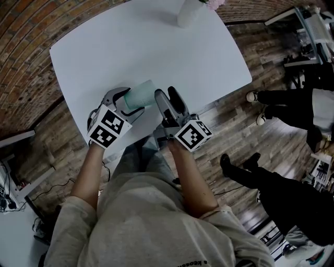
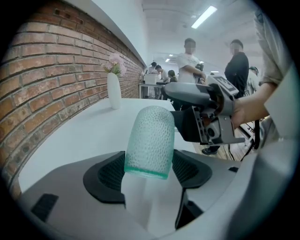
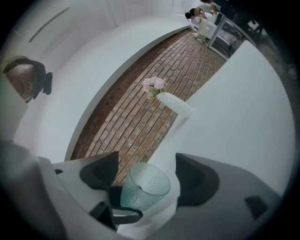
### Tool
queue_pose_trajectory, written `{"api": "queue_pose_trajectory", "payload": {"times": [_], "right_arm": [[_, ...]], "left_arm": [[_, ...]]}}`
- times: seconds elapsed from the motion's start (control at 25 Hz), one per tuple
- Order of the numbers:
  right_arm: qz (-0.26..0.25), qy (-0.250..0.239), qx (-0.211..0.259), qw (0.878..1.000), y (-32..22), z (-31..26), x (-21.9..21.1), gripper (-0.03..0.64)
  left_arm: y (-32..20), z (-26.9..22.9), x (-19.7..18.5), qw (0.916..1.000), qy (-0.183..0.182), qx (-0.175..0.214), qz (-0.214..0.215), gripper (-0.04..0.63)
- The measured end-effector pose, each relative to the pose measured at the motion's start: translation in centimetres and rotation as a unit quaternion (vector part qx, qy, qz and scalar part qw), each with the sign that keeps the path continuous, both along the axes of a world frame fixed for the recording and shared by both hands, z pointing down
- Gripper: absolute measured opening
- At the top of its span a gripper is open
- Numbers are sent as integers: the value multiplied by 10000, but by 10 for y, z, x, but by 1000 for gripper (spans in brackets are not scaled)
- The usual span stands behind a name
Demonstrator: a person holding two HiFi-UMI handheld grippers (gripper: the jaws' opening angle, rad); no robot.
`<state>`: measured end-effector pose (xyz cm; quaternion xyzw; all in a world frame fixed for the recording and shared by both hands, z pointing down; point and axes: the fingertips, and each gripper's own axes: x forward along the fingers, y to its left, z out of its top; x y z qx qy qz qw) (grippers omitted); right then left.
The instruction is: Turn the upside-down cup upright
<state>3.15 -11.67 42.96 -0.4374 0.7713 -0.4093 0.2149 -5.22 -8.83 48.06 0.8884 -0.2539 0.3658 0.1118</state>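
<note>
A teal dimpled cup [image 1: 142, 97] hangs tilted over the white table [image 1: 156, 47] near its front edge. My left gripper [image 1: 128, 102] is shut on the cup. In the left gripper view the cup [image 2: 150, 140] sits between both pads, its rim towards the camera and its closed end pointing away. My right gripper [image 1: 169, 99] stands open just right of the cup. In the right gripper view the cup [image 3: 143, 185] shows its open mouth between the spread jaws, with a gap to the right pad. A black finger [image 3: 123, 213] of the left gripper wraps its side.
A white vase [image 1: 189, 11] with pink flowers stands at the table's far edge, also visible as the vase [image 2: 114, 90] by the brick wall. People stand on the wooden floor to the right [image 1: 292, 104]. The table's front edge runs just under both grippers.
</note>
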Motion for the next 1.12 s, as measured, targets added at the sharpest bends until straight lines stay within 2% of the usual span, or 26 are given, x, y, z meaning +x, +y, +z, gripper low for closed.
{"api": "queue_pose_trajectory", "payload": {"times": [0.08,0.12,0.24,0.28,0.4,0.52,0.6,0.68,0.76,1.12], "right_arm": [[-64,374,84,9992,3,-10,3,351],[-148,656,153,9976,6,-15,4,297],[-591,1778,398,9815,18,-27,-4,32],[-772,2112,468,9733,22,-29,-10,8],[-1137,2895,619,9484,29,-32,-25,8],[-1353,3644,808,9178,31,-32,-37,8],[-1466,3987,846,9013,30,-29,-43,8],[-1502,4218,830,8903,30,-26,-46,8],[-1507,4311,798,8861,29,-24,-47,8],[-1456,4385,667,8844,26,-12,-43,8]], "left_arm": [[1,2,1,10000,-31,-23,-4,320],[2,2,1,10000,-48,-30,-1,320],[3,2,2,10000,-86,-43,14,320],[2,2,2,9999,-90,-46,17,319],[2,2,0,9999,-100,-49,23,319],[3,2,0,9999,-120,-56,39,319],[3,2,-1,9999,-126,-59,45,319],[3,1,-1,9999,-117,-64,48,319],[4,0,0,9999,-87,-65,45,319],[5,-2,-1,9999,-43,-93,23,318]]}}
